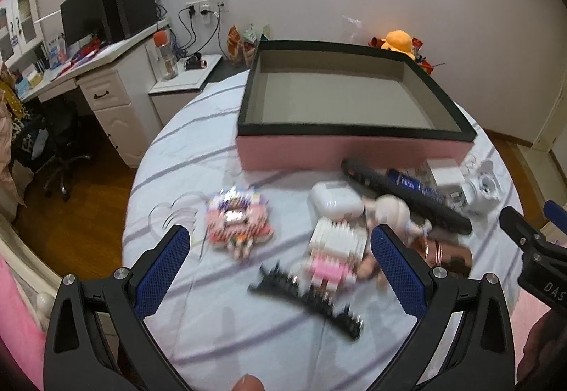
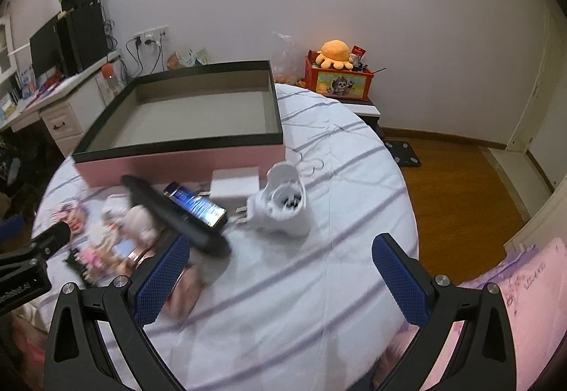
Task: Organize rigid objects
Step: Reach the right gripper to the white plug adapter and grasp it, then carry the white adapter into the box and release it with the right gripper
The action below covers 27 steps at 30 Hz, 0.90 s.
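left gripper point(image 1: 280, 249) released, over blurred comb point(image 1: 308, 299) | right gripper point(image 2: 280, 256) released, empty | box point(image 2: 184, 162) empty | bed's point(image 2: 319, 284) near edge cut off

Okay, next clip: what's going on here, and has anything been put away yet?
A person holds a gripper in each hand above a round table strewn with small items. Both the left gripper and right gripper are open and hold nothing. The pink box at the back is empty. A black hair clip, a block figure and a white case lie in front of it.
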{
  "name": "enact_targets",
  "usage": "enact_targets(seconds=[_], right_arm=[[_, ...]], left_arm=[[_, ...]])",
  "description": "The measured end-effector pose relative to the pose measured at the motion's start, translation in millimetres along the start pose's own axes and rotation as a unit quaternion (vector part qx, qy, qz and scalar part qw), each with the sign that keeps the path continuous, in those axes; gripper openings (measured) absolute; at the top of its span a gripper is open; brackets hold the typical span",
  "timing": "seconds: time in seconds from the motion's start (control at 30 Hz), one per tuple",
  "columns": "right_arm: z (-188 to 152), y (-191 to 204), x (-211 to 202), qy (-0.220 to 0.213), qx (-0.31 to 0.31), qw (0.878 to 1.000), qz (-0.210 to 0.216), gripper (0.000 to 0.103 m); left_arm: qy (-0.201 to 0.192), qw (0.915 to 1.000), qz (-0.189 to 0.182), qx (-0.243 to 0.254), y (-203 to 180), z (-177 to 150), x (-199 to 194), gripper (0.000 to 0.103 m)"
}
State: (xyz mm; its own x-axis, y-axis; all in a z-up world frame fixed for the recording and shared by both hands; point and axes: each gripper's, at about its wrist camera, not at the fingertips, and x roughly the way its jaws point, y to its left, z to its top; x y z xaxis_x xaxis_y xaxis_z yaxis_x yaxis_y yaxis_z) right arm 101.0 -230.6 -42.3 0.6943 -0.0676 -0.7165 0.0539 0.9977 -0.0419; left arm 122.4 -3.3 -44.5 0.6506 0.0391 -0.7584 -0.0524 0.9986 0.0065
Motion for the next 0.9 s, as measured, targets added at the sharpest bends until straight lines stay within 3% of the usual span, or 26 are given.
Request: enact_targets(seconds=[0.27,0.43,0.53,0.67,0.9], right_arm=[[21.7,-6.6,46.4,0.047,-0.02,0.999,0.005,0.102],[29.2,-6.8,77.2,0.094,-0.044,0.995,0.006,0.091],[25.3,-5.8,93.9,0.128,-0.054,0.99,0.025,0.077],[23.8,-4.8,99.4,0.133,-0.049,0.988,0.054,0.068],[19.0,-15.7,93.6,0.127,-0.029,0.989,0.068,0.065]], left_arm=[[0.022,0.9997,0.002,0.005,-18.1,23.9,31.3,0.103],[0.039,0.9992,0.002,0.006,-22.4,34.1,48.0,0.103],[0.047,0.9988,0.007,0.012,-23.7,40.9,54.1,0.103],[0.057,0.9982,0.007,0.017,-24.6,45.4,60.9,0.103],[0.067,0.9975,0.001,0.023,-29.4,48.1,61.4,0.103]])
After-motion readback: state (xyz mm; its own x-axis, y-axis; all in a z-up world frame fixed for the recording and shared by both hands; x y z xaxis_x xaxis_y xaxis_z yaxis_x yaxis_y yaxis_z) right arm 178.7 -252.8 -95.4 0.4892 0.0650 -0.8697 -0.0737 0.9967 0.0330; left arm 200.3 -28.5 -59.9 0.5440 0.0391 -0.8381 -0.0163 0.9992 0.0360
